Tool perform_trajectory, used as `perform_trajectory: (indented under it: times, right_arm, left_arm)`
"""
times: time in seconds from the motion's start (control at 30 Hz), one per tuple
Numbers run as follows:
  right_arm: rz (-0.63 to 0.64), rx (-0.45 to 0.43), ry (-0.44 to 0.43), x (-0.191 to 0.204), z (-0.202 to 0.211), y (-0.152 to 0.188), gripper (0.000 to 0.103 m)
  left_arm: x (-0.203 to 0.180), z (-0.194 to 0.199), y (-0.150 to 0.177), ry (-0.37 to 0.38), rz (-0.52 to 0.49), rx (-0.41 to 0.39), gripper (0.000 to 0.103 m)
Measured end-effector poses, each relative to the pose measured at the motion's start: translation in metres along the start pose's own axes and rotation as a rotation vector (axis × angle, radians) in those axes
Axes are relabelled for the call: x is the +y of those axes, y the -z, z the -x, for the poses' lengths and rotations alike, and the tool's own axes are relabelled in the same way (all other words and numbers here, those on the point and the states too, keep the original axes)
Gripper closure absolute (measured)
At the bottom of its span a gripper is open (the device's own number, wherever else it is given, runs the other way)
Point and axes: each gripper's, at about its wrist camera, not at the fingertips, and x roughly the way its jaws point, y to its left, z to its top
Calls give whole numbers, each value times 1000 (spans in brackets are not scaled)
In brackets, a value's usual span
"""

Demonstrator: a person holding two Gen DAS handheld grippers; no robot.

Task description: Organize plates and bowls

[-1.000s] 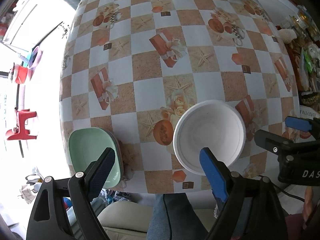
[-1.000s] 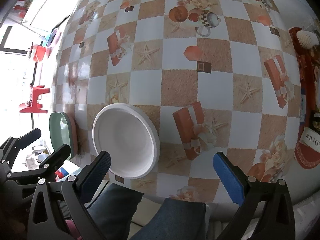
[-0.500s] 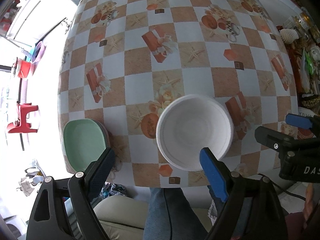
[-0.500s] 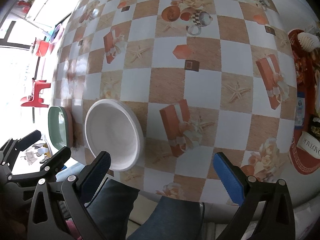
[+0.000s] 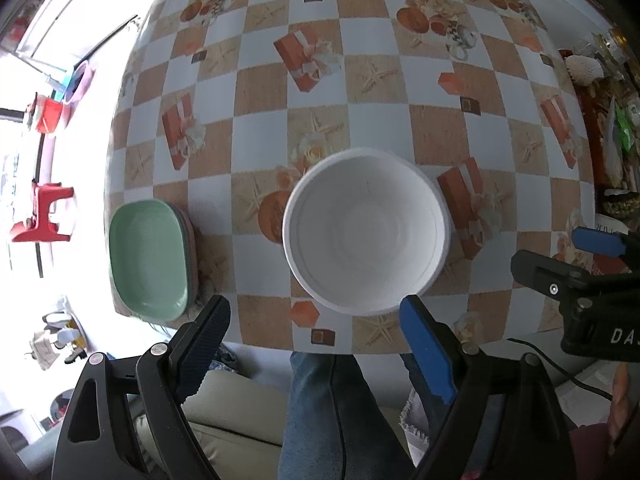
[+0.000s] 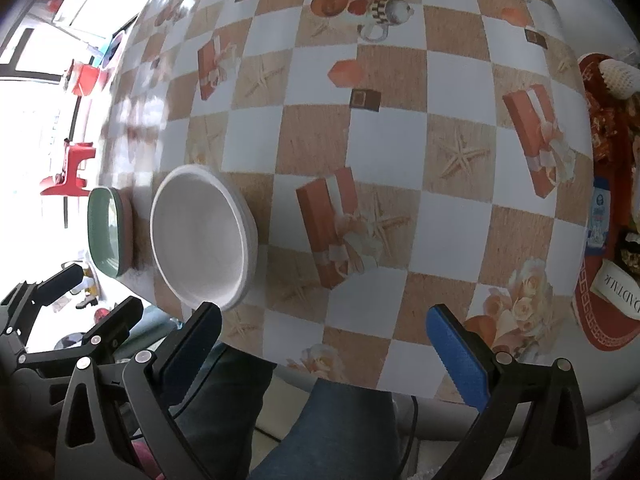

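A white bowl (image 5: 366, 232) stands on the checkered tablecloth near the table's front edge; it also shows in the right wrist view (image 6: 200, 236). A green plate (image 5: 150, 254) lies on a stack of plates at the front left corner, and shows in the right wrist view (image 6: 106, 230). My left gripper (image 5: 316, 332) is open and empty, held above the front edge, its right finger close to the bowl's near rim. My right gripper (image 6: 324, 344) is open and empty, to the right of the bowl over the front edge.
The table (image 5: 400, 80) carries a cup and a can at its far edge and clutter along its right side (image 5: 612, 120). The person's legs (image 5: 332, 408) are below the front edge. A red stool (image 5: 40, 216) stands on the floor at left.
Both grippers have pulled back and up from the table. The bowl and green plate now appear farther in front of the fingers. Both grippers stay open.
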Motion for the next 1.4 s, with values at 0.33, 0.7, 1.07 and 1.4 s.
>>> perform_trajectory:
  times: [0.33,0.7,1.07,1.4]
  right_arm:
    - [11,30,-1,2,-10,8,0]
    - [-21,28,39,11,-19,11,0]
    - [-154,6,24,26,-41,22,0]
    - [-220,35,101,33,-70,-3,0]
  left_arm:
    - [4,-6,8,6,33,17,14]
    - [16,-19,5,39,9,-2,14]
    - [41,-47,-13,24,-81,-36,14]
    - [48,-84,-31,37,-121,-29,14]
